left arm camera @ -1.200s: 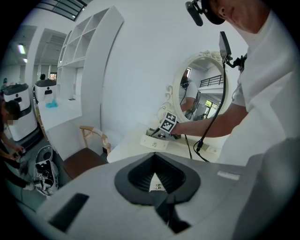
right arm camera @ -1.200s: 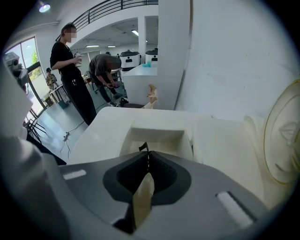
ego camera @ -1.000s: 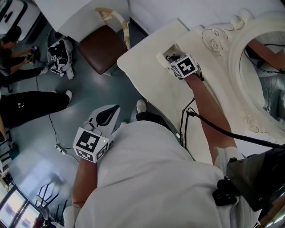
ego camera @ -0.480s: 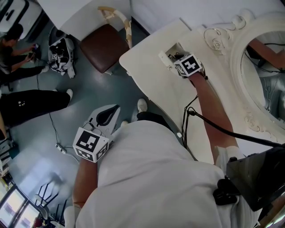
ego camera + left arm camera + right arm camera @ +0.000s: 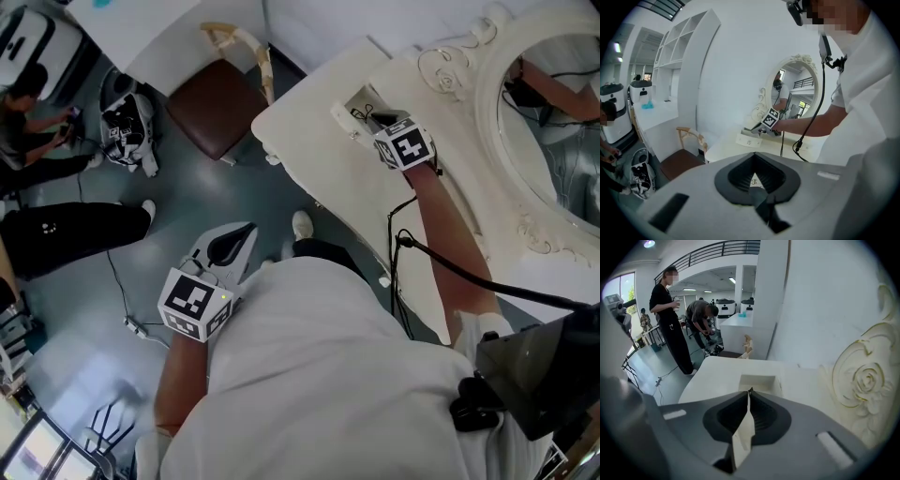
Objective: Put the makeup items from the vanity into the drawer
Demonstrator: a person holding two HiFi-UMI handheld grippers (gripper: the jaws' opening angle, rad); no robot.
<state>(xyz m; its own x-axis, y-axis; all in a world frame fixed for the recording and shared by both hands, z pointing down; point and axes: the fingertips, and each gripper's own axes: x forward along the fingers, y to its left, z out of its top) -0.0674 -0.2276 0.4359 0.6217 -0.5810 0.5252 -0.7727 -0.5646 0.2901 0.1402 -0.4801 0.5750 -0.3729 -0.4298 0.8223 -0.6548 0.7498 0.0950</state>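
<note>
— Right side, from the fingers?
— My right gripper [image 5: 749, 392] has its fingers pressed together at the tips. Just beyond them the drawer [image 5: 759, 379] lies open in the counter [image 5: 712, 373].
— And left?
— My left gripper [image 5: 242, 234] has its fingers together on nothing, above the floor [image 5: 187, 187], well apart from the counter.

The floor [image 5: 234, 187] is grey and shiny, with a thin cable [image 5: 111, 272] lying on it. A wooden chair [image 5: 217, 103] with a brown seat stands beside a white wall [image 5: 740, 61]. Tall white shelves [image 5: 686, 35] rise nearby, and a railed balcony [image 5: 717, 248] and a ceiling lamp [image 5: 649, 243] are above.
</note>
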